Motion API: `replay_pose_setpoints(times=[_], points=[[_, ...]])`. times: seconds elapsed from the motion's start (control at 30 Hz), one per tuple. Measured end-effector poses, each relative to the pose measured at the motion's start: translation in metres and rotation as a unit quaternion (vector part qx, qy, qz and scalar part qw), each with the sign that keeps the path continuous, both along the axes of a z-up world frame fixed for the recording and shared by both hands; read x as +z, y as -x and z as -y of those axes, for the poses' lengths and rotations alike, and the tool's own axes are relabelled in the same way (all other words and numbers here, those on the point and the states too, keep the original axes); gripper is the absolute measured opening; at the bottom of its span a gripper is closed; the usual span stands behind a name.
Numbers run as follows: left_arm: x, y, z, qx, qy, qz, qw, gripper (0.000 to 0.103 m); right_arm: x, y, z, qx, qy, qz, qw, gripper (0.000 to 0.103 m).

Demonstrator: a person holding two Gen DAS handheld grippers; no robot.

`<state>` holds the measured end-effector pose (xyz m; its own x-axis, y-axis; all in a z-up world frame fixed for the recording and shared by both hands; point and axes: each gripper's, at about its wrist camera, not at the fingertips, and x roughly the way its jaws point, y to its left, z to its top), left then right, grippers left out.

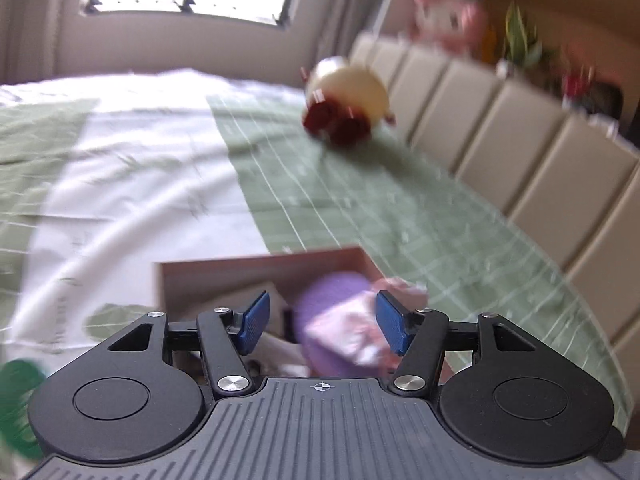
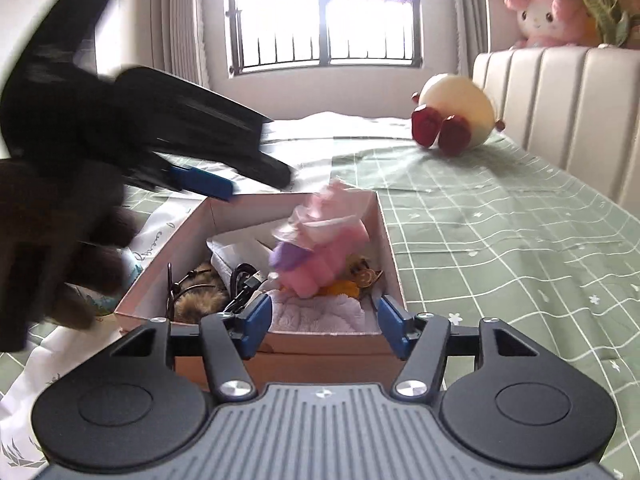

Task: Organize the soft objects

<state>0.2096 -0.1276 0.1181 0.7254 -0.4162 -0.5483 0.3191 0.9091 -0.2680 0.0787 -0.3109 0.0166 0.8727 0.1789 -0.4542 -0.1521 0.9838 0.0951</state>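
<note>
An open cardboard box (image 2: 385,240) sits on the green checked bed. Inside it, a pink and purple plush toy (image 2: 320,248) lies tilted on other items, free of both grippers. In the left wrist view my left gripper (image 1: 325,324) stands open just above the box (image 1: 256,268). The blurred plush (image 1: 340,320) lies beyond its pads, apart from them. From the right wrist view the left gripper (image 2: 252,184) hovers over the box's far left corner, held by a dark-gloved hand (image 2: 60,240). My right gripper (image 2: 326,328) is open over the box's near edge, holding nothing.
A cream round plush with red feet (image 2: 456,110) rests by the padded headboard (image 2: 560,100). A pink bunny plush (image 2: 548,16) sits on the ledge above. A brown furry item (image 2: 200,296), a black cable (image 2: 244,276) and a pale fluffy cloth (image 2: 316,314) are in the box.
</note>
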Motion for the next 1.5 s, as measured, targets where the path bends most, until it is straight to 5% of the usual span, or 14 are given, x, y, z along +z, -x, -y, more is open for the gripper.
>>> replay_pose_setpoints(times=[0.23,0.37,0.47,0.73,1.13,1.37,1.5], points=[[-0.006,0.113,-0.084,0.092,-0.036,0.056,0.9935,0.064,0.007,0.024,-0.042,0.028,0.005,0.005,1.0,0.063],[-0.039,0.17,-0.125,0.144,-0.074,0.049,0.9857,0.064,0.009,0.046,-0.085,0.055,-0.002,0.004,0.998,0.069],[-0.063,0.189,-0.152,0.198,-0.067,0.015,0.9777,0.064,0.002,0.052,-0.121,0.079,0.02,-0.016,0.997,0.071],[-0.101,0.196,-0.168,0.203,-0.101,0.003,0.9739,0.064,-0.039,0.055,-0.17,0.086,0.069,-0.064,0.992,0.076],[-0.109,0.183,-0.145,0.162,-0.145,0.013,0.976,0.067,-0.046,0.064,-0.145,-0.05,0.042,-0.083,0.994,0.1],[-0.109,0.178,-0.143,0.173,-0.146,0.01,0.974,0.067,-0.044,0.063,-0.158,0.001,0.12,-0.044,0.992,0.103],[-0.11,0.177,-0.141,0.178,-0.151,0.011,0.9722,0.067,-0.048,0.052,-0.137,0.018,0.051,-0.067,0.996,0.103]])
